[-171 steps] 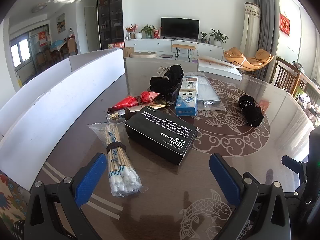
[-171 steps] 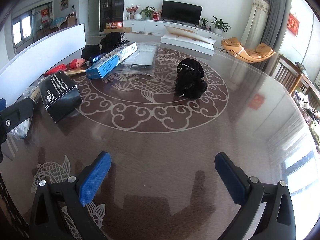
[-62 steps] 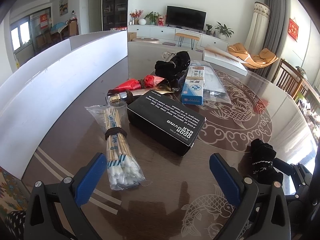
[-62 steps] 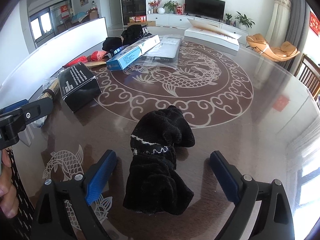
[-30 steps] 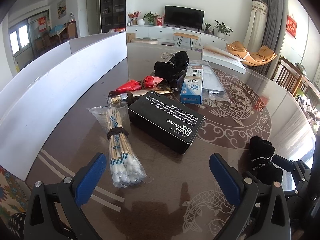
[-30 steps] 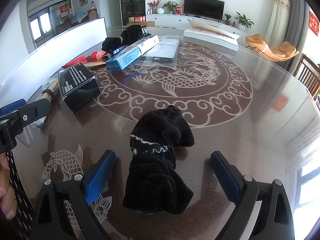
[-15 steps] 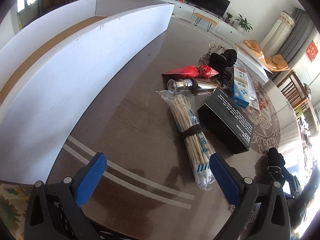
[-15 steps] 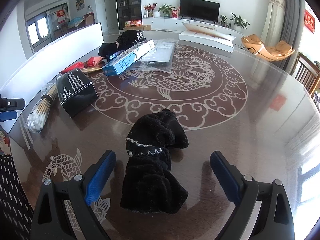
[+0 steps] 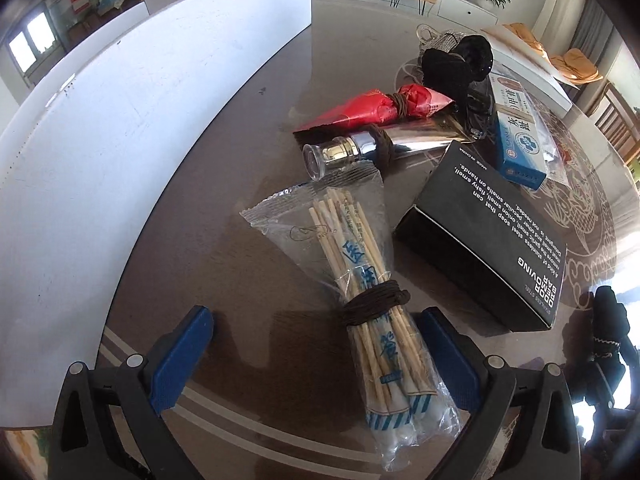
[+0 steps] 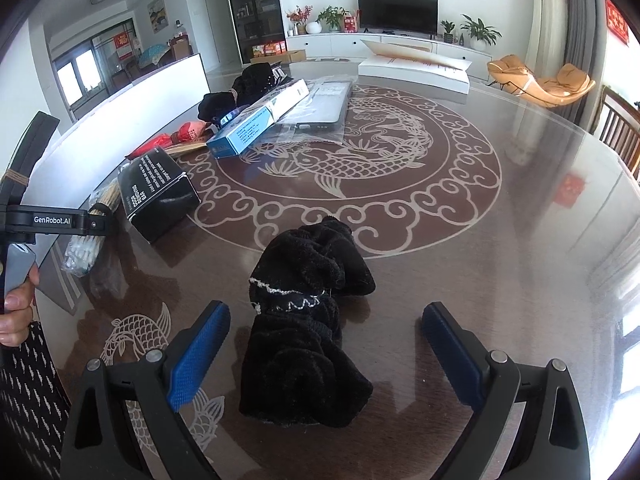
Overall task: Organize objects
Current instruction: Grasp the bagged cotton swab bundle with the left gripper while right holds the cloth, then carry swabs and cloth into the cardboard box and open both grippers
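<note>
A: The black sock bundle is cut by the right edge of the left wrist view; only a sliver shows, so its full shape cannot be told there.

B: The silver tube runs under the black box, so its far end is hidden. The red packet partly covers it too.

A: From the right wrist view, the cotton swab pack sits partly behind the left gripper's body, and its print is too small to read.

B: The blue carton hides part of the clear bag under it; the carton's small lettering is unreadable.

A: The hand is cut off by the frame's left edge.
</note>
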### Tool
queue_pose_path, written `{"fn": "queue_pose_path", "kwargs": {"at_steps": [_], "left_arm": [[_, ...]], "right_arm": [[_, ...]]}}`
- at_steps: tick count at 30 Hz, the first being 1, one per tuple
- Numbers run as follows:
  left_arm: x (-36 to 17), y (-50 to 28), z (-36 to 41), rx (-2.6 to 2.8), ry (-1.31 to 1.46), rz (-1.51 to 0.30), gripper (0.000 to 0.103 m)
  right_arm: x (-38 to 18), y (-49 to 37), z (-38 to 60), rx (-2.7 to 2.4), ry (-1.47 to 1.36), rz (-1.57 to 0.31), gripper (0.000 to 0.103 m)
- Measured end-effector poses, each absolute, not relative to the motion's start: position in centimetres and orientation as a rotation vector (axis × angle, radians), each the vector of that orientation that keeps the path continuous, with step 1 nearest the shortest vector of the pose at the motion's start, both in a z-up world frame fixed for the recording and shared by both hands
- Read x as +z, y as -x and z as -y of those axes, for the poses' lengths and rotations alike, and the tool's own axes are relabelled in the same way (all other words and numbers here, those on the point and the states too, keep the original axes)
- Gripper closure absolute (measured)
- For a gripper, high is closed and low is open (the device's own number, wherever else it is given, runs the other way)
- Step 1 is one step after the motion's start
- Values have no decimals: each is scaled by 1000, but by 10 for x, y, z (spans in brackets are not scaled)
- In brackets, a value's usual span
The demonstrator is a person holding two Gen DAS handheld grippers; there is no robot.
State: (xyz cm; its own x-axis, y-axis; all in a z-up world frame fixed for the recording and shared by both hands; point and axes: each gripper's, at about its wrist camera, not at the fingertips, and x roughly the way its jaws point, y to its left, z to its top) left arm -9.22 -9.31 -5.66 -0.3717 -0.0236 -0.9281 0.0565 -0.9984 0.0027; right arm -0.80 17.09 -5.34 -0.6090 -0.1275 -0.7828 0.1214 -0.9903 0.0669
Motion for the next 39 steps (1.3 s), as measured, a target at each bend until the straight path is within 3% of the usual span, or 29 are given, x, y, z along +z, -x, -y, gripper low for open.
{"fn": "queue_pose_path", "kwargs": {"at_steps": [7, 8, 9, 10, 11, 12, 16, 20, 26, 30, 35, 38, 39], "left_arm": [[-54, 89, 96, -2605, -1755, 6, 0], [-53, 91, 96, -2600, -1781, 19, 0], [-52, 90, 95, -2608, -1778, 25, 2], [-48, 87, 95, -2648, -1734, 35, 27], [-42, 82, 94, -2693, -1691, 53, 46], [-38, 79, 93, -2715, -1684, 72, 75], [-20, 61, 104, -2838, -1602, -7, 75], [29, 42, 133, -2955, -1468, -244, 75], [108, 49, 230, -2925, -1197, -351, 75], [101, 58, 316, -2738, -1212, -373, 75], [67, 67, 368, -2595, -1310, -348, 75], [49, 78, 380, -2494, -1343, -320, 65], [45, 80, 381, -2472, -1327, -320, 50]], "right_arm": [[-42, 37, -166, -2530, -1496, -138, 5], [-40, 42, -165, -2508, -1521, -161, 9], [-40, 46, -163, -2477, -1544, -187, 27], [-42, 48, -159, -2436, -1582, -226, 49], [-42, 48, -156, -2420, -1588, -262, 53], [-41, 47, -153, -2412, -1599, -302, 64], [-19, 33, -152, -2413, -1552, -319, 64], [31, 32, -133, -2441, -1397, -275, 64], [114, 65, -32, -2387, -1104, -190, 64], [146, 91, 66, -2274, -961, -138, 64], [134, 118, 183, -2186, -922, -149, 64], [108, 136, 228, -2143, -978, -126, 59], [97, 143, 238, -2122, -1024, -114, 45]]}}
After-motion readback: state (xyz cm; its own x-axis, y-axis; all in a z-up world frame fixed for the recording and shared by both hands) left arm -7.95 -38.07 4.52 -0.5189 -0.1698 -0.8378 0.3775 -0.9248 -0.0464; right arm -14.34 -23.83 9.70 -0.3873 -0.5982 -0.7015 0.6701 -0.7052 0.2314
